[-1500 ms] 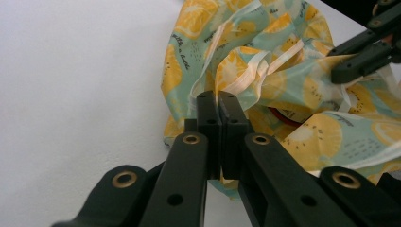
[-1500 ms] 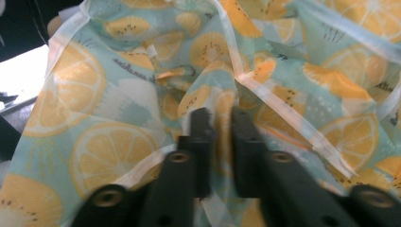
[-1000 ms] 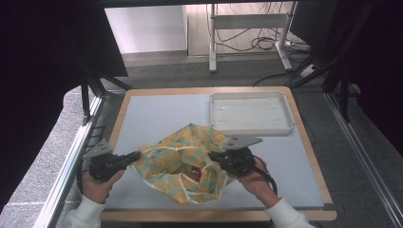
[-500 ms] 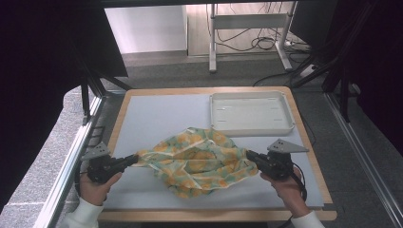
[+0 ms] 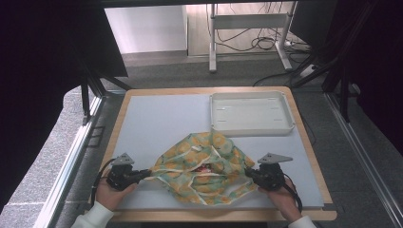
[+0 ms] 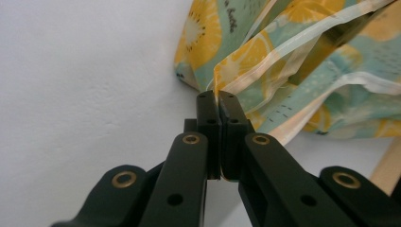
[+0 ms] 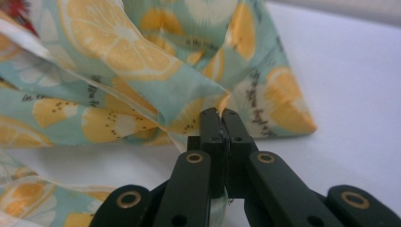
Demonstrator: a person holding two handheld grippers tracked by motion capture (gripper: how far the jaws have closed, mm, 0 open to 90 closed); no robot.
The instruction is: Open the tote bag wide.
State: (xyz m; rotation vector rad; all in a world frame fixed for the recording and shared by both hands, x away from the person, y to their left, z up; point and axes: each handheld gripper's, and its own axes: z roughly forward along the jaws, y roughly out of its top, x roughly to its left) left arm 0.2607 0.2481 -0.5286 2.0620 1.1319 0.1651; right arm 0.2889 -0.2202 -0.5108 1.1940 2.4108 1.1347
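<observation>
Citrus-print cloth [image 5: 205, 168] is lying crumpled on the white table [image 5: 161, 118], at 6 o'clock from the white tray [image 5: 250, 113]. The left gripper [image 5: 145, 173] is pinching its 9 o'clock edge with clenched jaws, while the right gripper [image 5: 250, 174] is clamping the 3 o'clock edge.

A wood-edged table [image 5: 309, 142] is seen, its top covered by a pale grey-blue mat [image 5: 161, 123]. A shallow white tray [image 5: 251, 113] is set on the mat at the far right, while a crumpled cloth with a citrus print [image 5: 204, 166] is spread near the front edge, just short of the tray. Something red, perhaps print or lining, is glimpsed in its folds.
</observation>
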